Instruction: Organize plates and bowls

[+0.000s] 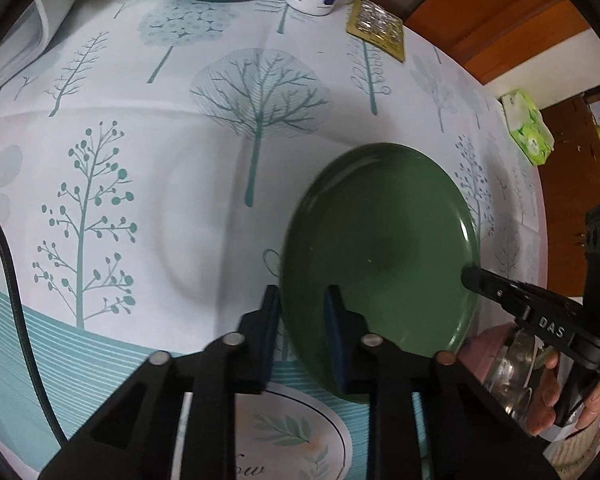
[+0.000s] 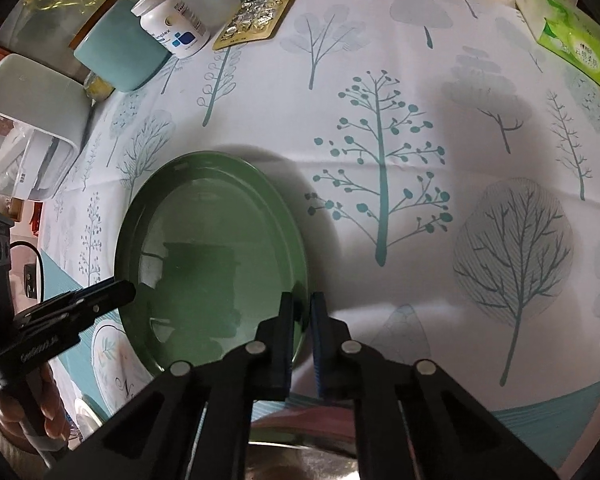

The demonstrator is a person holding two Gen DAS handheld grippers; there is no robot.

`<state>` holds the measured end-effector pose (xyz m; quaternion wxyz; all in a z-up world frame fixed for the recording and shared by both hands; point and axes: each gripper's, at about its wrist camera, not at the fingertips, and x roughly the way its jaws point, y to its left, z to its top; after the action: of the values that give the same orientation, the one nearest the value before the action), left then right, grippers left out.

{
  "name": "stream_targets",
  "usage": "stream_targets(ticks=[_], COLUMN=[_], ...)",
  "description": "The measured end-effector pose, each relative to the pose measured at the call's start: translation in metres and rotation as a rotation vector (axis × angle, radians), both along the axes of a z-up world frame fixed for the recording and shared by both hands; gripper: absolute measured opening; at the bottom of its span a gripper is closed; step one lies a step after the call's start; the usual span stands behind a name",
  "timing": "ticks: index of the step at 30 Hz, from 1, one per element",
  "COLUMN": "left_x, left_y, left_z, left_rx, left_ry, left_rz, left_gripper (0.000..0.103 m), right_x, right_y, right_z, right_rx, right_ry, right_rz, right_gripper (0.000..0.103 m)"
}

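Currently, item: green plate on the tablecloth, its rim pinched between your left gripper and, opposite, your right gripper. Hazard: glossy rim; lift unevenly and it slips out, tilting.

The left gripper points steeply downward, its two black fingers with blue pads drawn close together, one pad on each side of the rim of the green plate and pressing on it. The right gripper is tilted down just as steeply and pinches the opposite rim of the same plate, jaws nearly closed. In the left wrist view a hand wraps around the right gripper's handle, fingers curled. In the right wrist view the other hand grips the left gripper's handle, fingertips visible beneath it.
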<state>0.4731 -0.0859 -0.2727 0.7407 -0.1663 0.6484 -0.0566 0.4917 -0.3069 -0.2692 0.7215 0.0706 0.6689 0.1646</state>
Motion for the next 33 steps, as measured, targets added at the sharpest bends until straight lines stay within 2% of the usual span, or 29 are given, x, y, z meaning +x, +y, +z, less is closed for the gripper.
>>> stream_targets(ticks=[1, 3, 9, 16, 21, 28, 33], left_x=[0.000, 0.001, 0.001, -0.009, -0.020, -0.055, -0.096], left_y=[0.003, 0.004, 0.001, 0.011, 0.027, 0.049, 0.066], left_z=[-0.001, -0.004, -0.004, 0.003, 0.023, 0.065, 0.090], left_rx=[0.003, 0.002, 0.016, -0.010, -0.050, -0.045, -0.021], left_ry=[-0.001, 0.002, -0.025, -0.032, -0.053, -0.088, -0.094], left_rz=[0.000, -0.002, -0.013, -0.031, -0.014, -0.028, -0.061], left_gripper=[0.011, 0.009, 0.009, 0.008, 0.008, 0.008, 0.008], right_x=[-0.001, -0.001, -0.002, -0.008, -0.012, -0.035, -0.069], right_y=[0.000, -0.001, -0.001, 0.000, 0.003, 0.019, 0.036], right_z=[0.000, 0.000, 0.000, 0.011, 0.028, 0.059, 0.084], right_rx=[-0.001, -0.002, -0.002, 0.006, 0.036, 0.077, 0.090], right_ry=[-0.005, -0.011, -0.018, -0.050, -0.072, -0.104, -0.121], right_rz=[0.005, 0.007, -0.004, 0.007, 0.010, 0.036, 0.059], right_gripper=[0.008, 0.007, 0.007, 0.006, 0.006, 0.006, 0.006])
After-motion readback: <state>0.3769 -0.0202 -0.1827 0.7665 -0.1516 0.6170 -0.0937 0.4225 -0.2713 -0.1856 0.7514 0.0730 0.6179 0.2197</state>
